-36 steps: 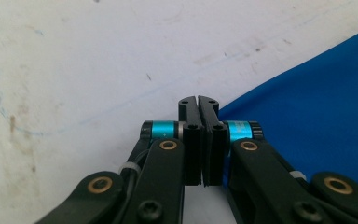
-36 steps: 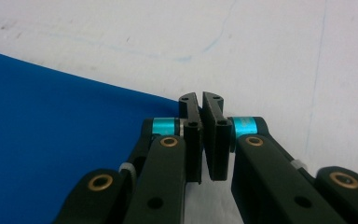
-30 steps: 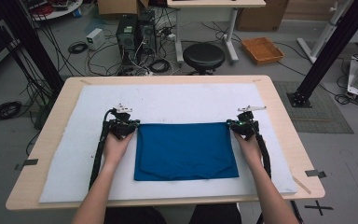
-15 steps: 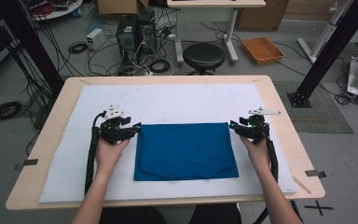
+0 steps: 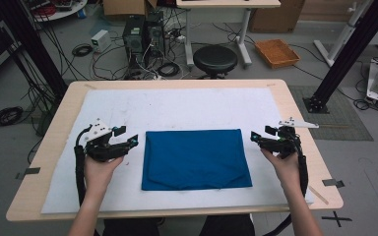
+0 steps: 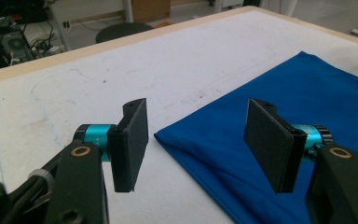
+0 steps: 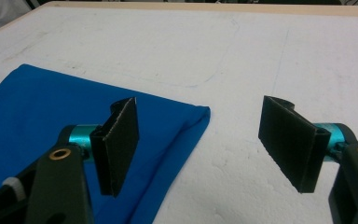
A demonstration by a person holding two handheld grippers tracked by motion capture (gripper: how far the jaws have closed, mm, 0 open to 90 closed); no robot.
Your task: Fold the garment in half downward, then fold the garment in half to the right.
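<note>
A blue cloth (image 5: 197, 160), folded into a rectangle, lies flat on the white mat (image 5: 177, 105). My left gripper (image 5: 132, 141) hovers just off the cloth's far left corner, pointing at it. Its jaws have just been opening and stand wide apart with nothing gripped. In the left gripper view the left gripper (image 6: 198, 128) frames that corner of the cloth (image 6: 307, 93), which lies on the mat below. My right gripper (image 5: 254, 137) hovers off the far right corner, its jaws also just opened. The right gripper (image 7: 200, 133) has bare mat between its pads, the cloth (image 7: 42, 107) lying to its left.
The mat covers most of the wooden table (image 5: 177, 83). On the floor beyond the table are a black stool (image 5: 215, 58), computer towers (image 5: 140, 34) with cables, and an orange tray (image 5: 277, 52). Black frame posts rise at both back corners.
Both grippers have let go of the cloth's far corners, opened, and drawn outward and up, away from the cloth. The cloth has stayed flat in place.
</note>
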